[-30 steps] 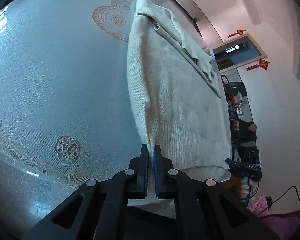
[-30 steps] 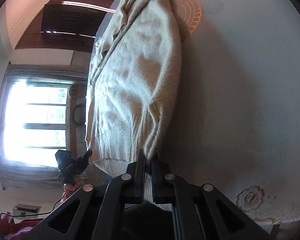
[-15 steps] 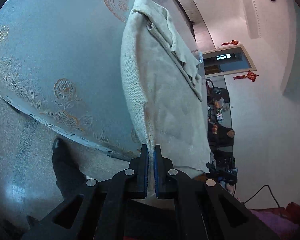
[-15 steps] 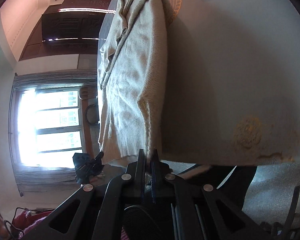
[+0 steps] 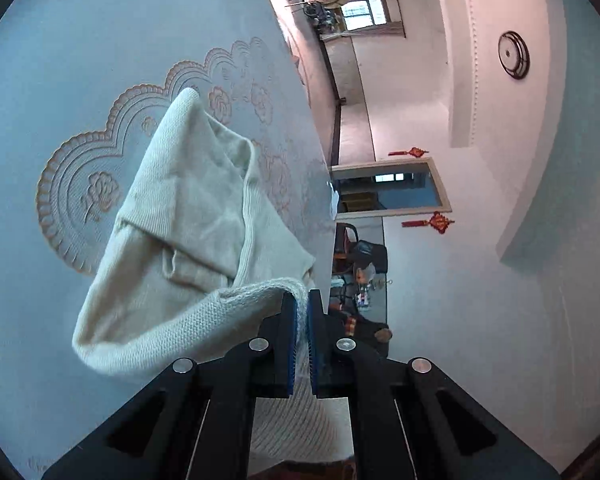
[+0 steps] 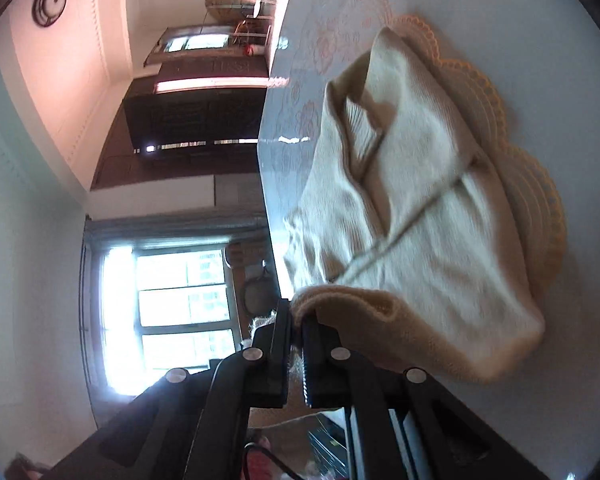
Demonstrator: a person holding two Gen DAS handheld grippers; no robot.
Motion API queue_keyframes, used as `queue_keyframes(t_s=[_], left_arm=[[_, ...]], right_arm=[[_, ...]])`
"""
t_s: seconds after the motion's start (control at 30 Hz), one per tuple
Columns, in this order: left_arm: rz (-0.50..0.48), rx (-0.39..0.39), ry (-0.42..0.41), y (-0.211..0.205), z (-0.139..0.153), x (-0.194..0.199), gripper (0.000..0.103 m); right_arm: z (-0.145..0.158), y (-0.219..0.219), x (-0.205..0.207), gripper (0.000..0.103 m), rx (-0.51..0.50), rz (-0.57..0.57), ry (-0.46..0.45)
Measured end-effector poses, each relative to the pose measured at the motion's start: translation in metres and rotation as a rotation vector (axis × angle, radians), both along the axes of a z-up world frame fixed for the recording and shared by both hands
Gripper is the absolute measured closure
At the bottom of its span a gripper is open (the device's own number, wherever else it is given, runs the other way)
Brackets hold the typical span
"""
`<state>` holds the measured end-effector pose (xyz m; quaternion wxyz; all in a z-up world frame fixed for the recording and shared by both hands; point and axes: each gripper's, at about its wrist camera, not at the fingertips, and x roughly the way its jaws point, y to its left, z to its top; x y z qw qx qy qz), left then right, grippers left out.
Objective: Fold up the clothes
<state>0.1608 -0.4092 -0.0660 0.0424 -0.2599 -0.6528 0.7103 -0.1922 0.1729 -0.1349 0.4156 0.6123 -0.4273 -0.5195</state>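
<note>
A cream knitted sweater (image 5: 188, 216) lies on the pale blue embossed tablecloth (image 5: 60, 64), its far end resting on the scalloped medallion pattern. My left gripper (image 5: 302, 308) is shut on the sweater's ribbed hem and holds it lifted, so the near part curls over the rest. In the right wrist view the same sweater (image 6: 420, 208) lies bunched, and my right gripper (image 6: 296, 320) is shut on the other corner of the hem, also raised above the table.
The tablecloth (image 6: 520, 20) stretches far beyond the sweater. The table's edge runs along the side toward a room with a doorway (image 5: 388, 186), a wall clock (image 5: 514, 54), a bright window (image 6: 180, 300) and a dark cabinet (image 6: 192, 128).
Both grippers have carried the hem up and forward over the table. The sweater, stretched long before, now doubles over on itself, and the floor has gone from view.
</note>
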Motion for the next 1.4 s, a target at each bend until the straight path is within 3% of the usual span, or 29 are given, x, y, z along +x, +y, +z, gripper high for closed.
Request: queue_keyframes(t_s=[0.13, 0.27, 0.43, 0.5, 0.53, 0.6, 0.67, 0.77, 0.9, 0.97, 1.03, 1.13, 1.17, 1.3, 1.33, 1.4], left_arm=[[0.045, 0.112, -0.046, -0.032, -0.037, -0.052, 0.098], [0.084, 0.217, -0.086, -0.063, -0.072, -0.103, 0.098], [0.061, 0.244, -0.073, -0.077, -0.080, -0.133, 0.097], [0.076, 0.262, -0.106, -0.085, -0.091, -0.139, 0.088], [0.100, 0.278, -0.120, -0.089, -0.098, -0.138, 0.081], [0.140, 0.293, -0.139, -0.095, -0.108, -0.133, 0.067], [0.136, 0.202, -0.155, -0.092, -0.097, -0.128, 0.062], [0.130, 0.064, -0.178, -0.087, -0.081, -0.120, 0.058], [0.122, -0.120, -0.209, -0.081, -0.060, -0.110, 0.058], [0.108, -0.234, -0.224, -0.074, -0.046, -0.106, 0.053], [0.042, -0.452, -0.231, -0.039, -0.020, -0.111, 0.041], [-0.082, -0.762, -0.220, 0.023, 0.007, -0.123, 0.038], [-0.122, -0.855, -0.225, 0.044, 0.010, -0.127, 0.035], [-0.270, -1.252, -0.277, 0.113, 0.002, -0.137, 0.029], [-0.304, -1.351, -0.296, 0.124, -0.003, -0.139, 0.028], [-0.382, -1.471, -0.308, 0.142, -0.016, -0.142, 0.028]], right_arm=[[-0.030, -0.029, -0.049, 0.100, 0.035, -0.132, -0.090], [-0.049, -0.060, -0.069, 0.100, 0.076, -0.191, -0.132], [-0.045, -0.090, -0.083, 0.097, 0.022, -0.256, -0.132], [-0.049, -0.096, -0.086, 0.090, 0.010, -0.322, -0.148], [-0.054, -0.094, -0.086, 0.078, 0.005, -0.369, -0.163], [-0.066, -0.082, -0.082, 0.077, 0.000, -0.452, -0.223], [-0.074, -0.071, -0.081, 0.076, -0.009, -0.476, -0.253], [-0.064, -0.063, -0.080, 0.075, 0.023, -0.447, -0.183], [-0.020, -0.059, -0.078, 0.073, 0.108, -0.352, 0.031], [0.008, -0.067, -0.070, 0.072, 0.215, -0.257, 0.190], [0.032, -0.086, -0.054, 0.070, 0.344, -0.110, 0.349], [0.055, -0.138, -0.012, 0.070, 0.570, 0.181, 0.646], [0.057, -0.155, 0.001, 0.070, 0.599, 0.258, 0.709], [0.054, -0.215, 0.042, 0.071, 0.566, 0.491, 0.830], [0.052, -0.228, 0.050, 0.072, 0.560, 0.528, 0.833], [0.037, -0.243, 0.057, 0.072, 0.561, 0.602, 0.783]])
